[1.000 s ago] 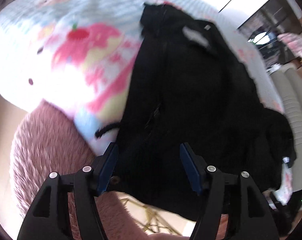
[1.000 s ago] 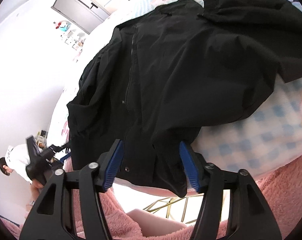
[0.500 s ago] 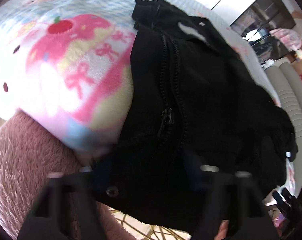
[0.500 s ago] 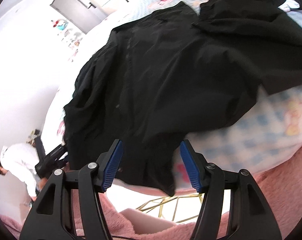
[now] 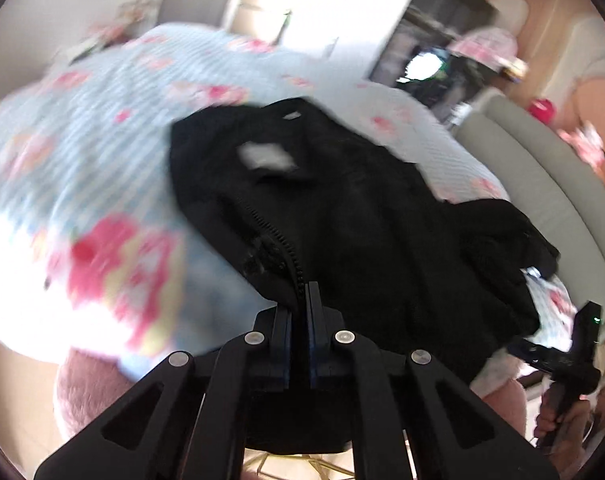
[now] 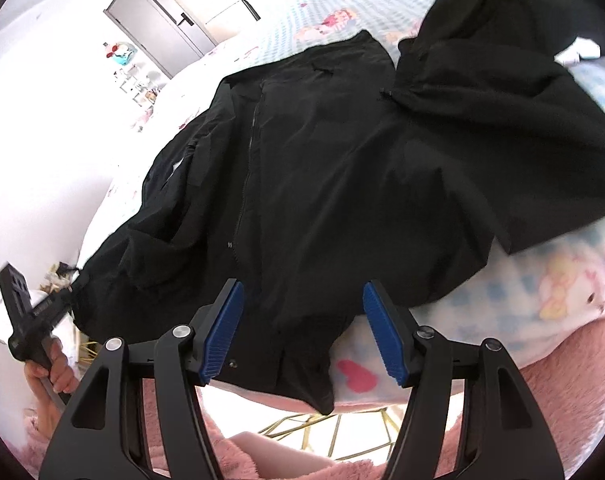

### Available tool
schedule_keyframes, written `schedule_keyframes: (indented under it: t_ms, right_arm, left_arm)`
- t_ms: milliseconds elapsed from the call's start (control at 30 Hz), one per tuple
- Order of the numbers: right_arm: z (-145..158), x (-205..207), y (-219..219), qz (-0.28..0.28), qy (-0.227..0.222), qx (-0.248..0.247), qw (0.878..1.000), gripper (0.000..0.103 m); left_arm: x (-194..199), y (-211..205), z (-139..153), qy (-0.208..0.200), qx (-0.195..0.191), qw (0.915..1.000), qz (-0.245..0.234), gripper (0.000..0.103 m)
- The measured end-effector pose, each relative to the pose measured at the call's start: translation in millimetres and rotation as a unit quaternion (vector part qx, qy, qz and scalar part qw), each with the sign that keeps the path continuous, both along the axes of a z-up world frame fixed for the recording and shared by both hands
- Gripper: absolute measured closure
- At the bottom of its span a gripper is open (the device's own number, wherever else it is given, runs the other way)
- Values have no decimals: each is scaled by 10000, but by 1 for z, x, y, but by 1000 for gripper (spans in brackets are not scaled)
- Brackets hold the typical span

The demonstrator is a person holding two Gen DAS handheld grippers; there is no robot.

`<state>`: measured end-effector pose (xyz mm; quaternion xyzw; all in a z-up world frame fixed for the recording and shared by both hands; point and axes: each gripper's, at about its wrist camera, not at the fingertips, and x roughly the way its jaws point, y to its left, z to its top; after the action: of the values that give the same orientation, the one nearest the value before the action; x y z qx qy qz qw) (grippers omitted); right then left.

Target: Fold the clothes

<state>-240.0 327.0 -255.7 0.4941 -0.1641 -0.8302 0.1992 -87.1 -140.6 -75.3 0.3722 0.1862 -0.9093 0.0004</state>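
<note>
Left wrist view has the black jacket (image 5: 342, 208) spread on the blue-and-pink patterned bedspread (image 5: 94, 168), long axis running from the hem right at the camera up to the collar with its white label (image 5: 268, 156) at the far end, leaning a bit left; zipper (image 5: 278, 240) runs along that same line; left gripper (image 5: 302, 296) is clamped tight on the hem edge right at the zipper bottom, pads pressed together with the black fabric pinched between them, pointing down at a slant, and the cloth looks pulled up off the bed there; picture is pretty blurry; right gripper (image 5: 582, 344) shows at the lower right in a hand (image 5: 554, 420); right wrist view shows the jacket (image 6: 342, 180) lengthwise too, hem hanging over the bed's near edge, collar far off toward the wardrobe (image 6: 170, 20), a second dark piece (image 6: 502, 68) bunched on the upper right; right gripper (image 6: 302, 332) angled down over the hem, jaws well apart and opening a touch, blue pads (image 6: 222, 332) either side of the fabric but not pressing it; pink fluffy cover (image 6: 562, 392) along the bottom
</note>
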Motion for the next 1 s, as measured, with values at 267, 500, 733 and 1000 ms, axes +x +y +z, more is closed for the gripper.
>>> schedule_keyframes:
  t_ms: [267,500,733,1000]
  right_arm:
    - [23,6,21,-341,333,-190,9987,35]
    - [0,18,9,-2,-40,-153,9999,34]
    - [-8,-10,-52,789,-3,-163,9967,29]
    - [-23,-60,-90,929,183,567,9939,25]
  left_arm:
    - [-97,198,-13,-362,25,9506,-3082,61]
    - [-82,216,-73,-1025,251,9444,-3114,59]
    - [-38,112,-72,-626,1167,9763,-1714,53]
    - [-55,109,-109,-1077,1032,9790,-1392,37]
